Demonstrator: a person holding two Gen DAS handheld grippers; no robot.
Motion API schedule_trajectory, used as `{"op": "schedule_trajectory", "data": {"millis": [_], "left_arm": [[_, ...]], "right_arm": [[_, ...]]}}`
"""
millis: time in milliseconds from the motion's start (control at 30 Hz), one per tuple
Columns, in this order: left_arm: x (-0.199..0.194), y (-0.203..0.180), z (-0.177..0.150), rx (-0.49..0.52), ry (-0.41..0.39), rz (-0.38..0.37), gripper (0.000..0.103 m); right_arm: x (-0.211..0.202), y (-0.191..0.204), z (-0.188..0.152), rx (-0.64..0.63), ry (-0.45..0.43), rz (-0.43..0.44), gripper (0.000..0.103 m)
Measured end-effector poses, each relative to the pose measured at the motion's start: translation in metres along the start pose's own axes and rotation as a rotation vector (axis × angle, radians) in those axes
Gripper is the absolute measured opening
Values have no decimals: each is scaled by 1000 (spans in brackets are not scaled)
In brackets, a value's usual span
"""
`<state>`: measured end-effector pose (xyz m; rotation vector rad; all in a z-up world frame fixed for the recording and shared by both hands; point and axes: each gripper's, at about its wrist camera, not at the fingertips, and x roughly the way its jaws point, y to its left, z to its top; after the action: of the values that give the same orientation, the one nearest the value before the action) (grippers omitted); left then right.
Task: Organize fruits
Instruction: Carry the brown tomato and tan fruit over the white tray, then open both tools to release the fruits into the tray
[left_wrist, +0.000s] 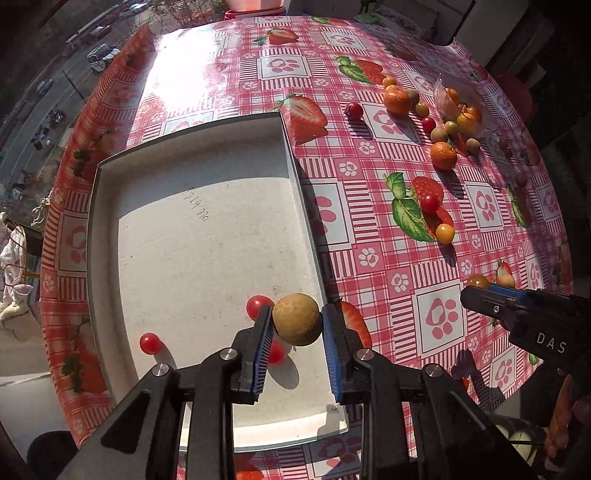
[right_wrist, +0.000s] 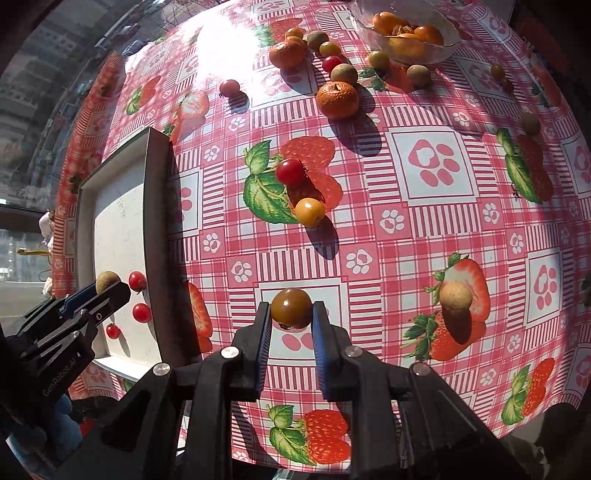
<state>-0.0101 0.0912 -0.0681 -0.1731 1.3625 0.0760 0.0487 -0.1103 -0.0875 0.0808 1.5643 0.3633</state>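
In the left wrist view my left gripper (left_wrist: 297, 314) is shut on a tan round longan (left_wrist: 297, 325), held above the near right corner of the white tray (left_wrist: 207, 236). Three red cherry tomatoes (left_wrist: 150, 342) lie in the tray below it. My right gripper (right_wrist: 291, 308) is shut on a brownish-green cherry tomato (right_wrist: 291, 303), held over the strawberry-print tablecloth (right_wrist: 436, 229) just right of the tray (right_wrist: 159, 221). Each gripper shows in the other's view: the right gripper (left_wrist: 476, 291) at the right, the left gripper (right_wrist: 110, 288) over the tray.
Loose fruit lies on the cloth: two tangerines (right_wrist: 338, 99), a red tomato (right_wrist: 290, 171), a yellow tomato (right_wrist: 309, 211), a longan (right_wrist: 456, 295) and several more near a clear bowl (right_wrist: 448, 46) of orange fruit at the far right. The table edge curves close behind the tray.
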Motion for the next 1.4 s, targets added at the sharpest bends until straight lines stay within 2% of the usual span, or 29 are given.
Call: {"op": "schedule_trajectory", "data": {"millis": [333,633,933,1400], "left_arm": [[-2,62,-12,-109,-11,48,28],[15,102,-4,-165,-1,81,28],[45,110,8,-144,27,104,28],[60,106,5,-122,55,125,28]], "right_arm": [[16,74,12,-140,18,31,23],[36,134,22,-233,43,59,23],[70,175,33,-306,81,38,23],[108,199,38,-354,125,-16,27]]}}
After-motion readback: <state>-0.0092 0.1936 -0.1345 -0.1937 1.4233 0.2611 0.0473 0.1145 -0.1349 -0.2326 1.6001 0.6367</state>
